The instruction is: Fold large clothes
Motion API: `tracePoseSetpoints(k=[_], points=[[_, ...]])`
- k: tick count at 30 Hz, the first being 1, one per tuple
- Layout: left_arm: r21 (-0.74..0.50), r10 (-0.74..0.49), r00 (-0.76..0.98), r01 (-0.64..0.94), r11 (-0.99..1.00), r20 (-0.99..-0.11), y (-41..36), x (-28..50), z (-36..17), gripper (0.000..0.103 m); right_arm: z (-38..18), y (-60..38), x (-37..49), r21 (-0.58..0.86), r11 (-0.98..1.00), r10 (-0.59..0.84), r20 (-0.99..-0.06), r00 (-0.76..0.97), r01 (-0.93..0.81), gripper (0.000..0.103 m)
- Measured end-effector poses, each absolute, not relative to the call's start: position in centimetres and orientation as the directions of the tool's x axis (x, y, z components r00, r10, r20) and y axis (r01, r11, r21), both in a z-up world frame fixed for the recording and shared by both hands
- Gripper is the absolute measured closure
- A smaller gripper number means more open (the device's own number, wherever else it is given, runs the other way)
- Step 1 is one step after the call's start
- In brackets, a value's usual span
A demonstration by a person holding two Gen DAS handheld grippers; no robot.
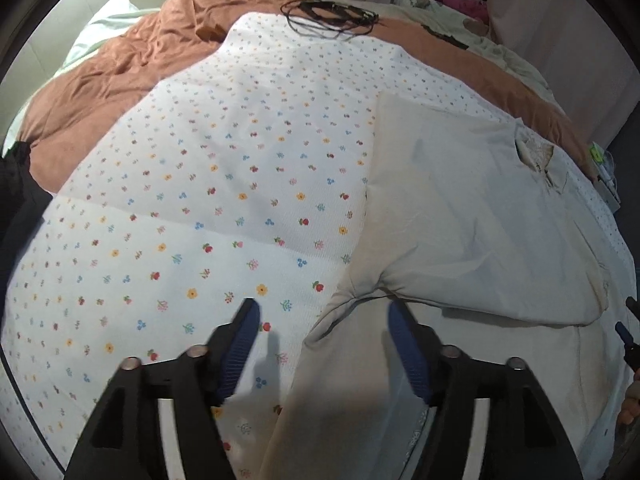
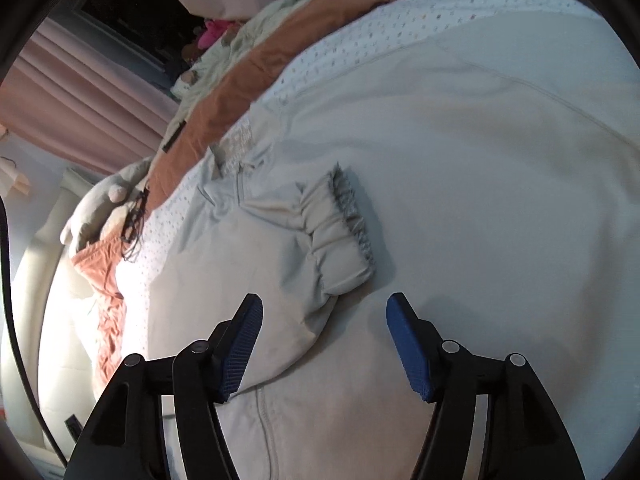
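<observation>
So the big pale grey jacket is spread flat on a bed, lying on top of a white sheet with little flowers, and under that there's a rust-orange duvet bunched toward the far side. One sleeve is folded in across the body, and its gathered elastic cuff sits on the jacket just past the right hand-held gripper. That gripper's blue-padded jaws stand wide apart with nothing between them, just hanging over the fabric near the sleeve end.

The left hand-held gripper is the same deal: jaws spread wide, nothing pinched. It hovers right over the edge of the jacket, where the grey cloth meets the flowered sheet, so one finger is over the sheet and the other over the jacket. From that view the collar area lies off to the right. A tangle of black cable sits on the far end of the bed, well away from both grippers.
</observation>
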State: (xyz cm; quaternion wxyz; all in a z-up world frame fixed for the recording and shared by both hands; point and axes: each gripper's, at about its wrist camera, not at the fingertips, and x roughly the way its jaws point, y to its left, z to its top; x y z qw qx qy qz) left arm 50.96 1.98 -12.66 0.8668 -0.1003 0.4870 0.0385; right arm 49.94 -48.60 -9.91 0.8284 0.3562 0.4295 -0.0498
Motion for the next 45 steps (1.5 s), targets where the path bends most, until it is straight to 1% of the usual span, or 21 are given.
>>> tracePoseSetpoints(k=[1,2,7,10,12,15,19,24,27,30,35,39,43,45], points=[[-0.124,-0.014,0.551,-0.163,0.979,-0.834,1.8,50.5,-11.7,0.013,-9.2,-49.1,49.3,0.553,0.738,0.219,-0.738,0.638,0.386,0.038],[-0.112,0.000,0.574,-0.160,0.981,-0.819,1.6,50.0,-10.9,0.011,-8.7,-49.6,48.8,0.557,0.736,0.214,-0.731,0.648,0.385,0.038],[-0.111,0.003,0.622,-0.144,0.983,-0.783,1.1,47.9,-8.4,0.011,-6.2,-52.3,45.9,0.534,0.743,0.151,-0.722,0.675,0.405,0.038],[-0.148,-0.020,0.636,-0.148,0.978,-0.771,0.9,46.9,-7.6,0.011,-5.2,-54.5,43.8,0.570,0.707,0.151,-0.700,0.698,0.418,0.038],[-0.170,-0.040,0.651,-0.137,0.976,-0.758,0.3,46.4,-7.0,0.011,-4.5,-56.2,42.0,0.584,0.683,0.122,-0.683,0.720,0.439,0.038],[-0.158,-0.036,0.671,-0.122,0.980,-0.741,-1.2,45.8,-6.2,0.011,-3.5,-58.8,39.6,0.597,0.655,0.071,-0.658,0.749,0.463,0.038],[-0.145,-0.042,0.688,-0.093,0.985,-0.724,-3.2,45.2,-5.2,0.011,-3.2,-62.7,37.0,0.600,0.615,0.005,-0.651,0.759,0.511,0.038],[-0.122,-0.040,0.706,-0.067,0.990,-0.707,-5.3,45.0,-4.6,0.011,-3.7,-67.6,34.1,0.624,0.566,-0.024,-0.640,0.768,0.538,0.038],[-0.121,-0.050,0.700,-0.053,0.991,-0.712,-6.3,45.0,-4.8,0.011,-4.2,-70.1,32.3,0.620,0.558,-0.052,-0.637,0.769,0.552,0.038],[-0.106,-0.050,0.697,-0.038,0.994,-0.715,-7.4,45.1,-5.1,0.011,-5.2,-72.7,30.9,0.639,0.530,-0.058,-0.629,0.775,0.558,0.038],[-0.065,-0.047,0.693,0.000,0.998,-0.719,-9.7,45.2,-5.7,0.011,-6.8,-76.5,28.8,0.652,0.474,-0.118,-0.619,0.777,0.592,0.038],[-0.048,-0.053,0.684,0.026,0.999,-0.728,-11.7,45.5,-6.7,0.011,-8.5,-79.8,27.9,0.696,0.399,-0.147,-0.594,0.791,0.597,0.038],[-0.038,-0.056,0.673,0.042,0.998,-0.737,-13.1,46.2,-7.6,0.011,-9.9,-82.3,27.6,0.735,0.336,-0.164,-0.570,0.805,0.589,0.040],[-0.041,-0.063,0.662,0.049,0.998,-0.746,-13.5,46.6,-8.1,0.011,-10.3,-82.9,27.8,0.730,0.333,-0.170,-0.576,0.800,0.597,0.042]])
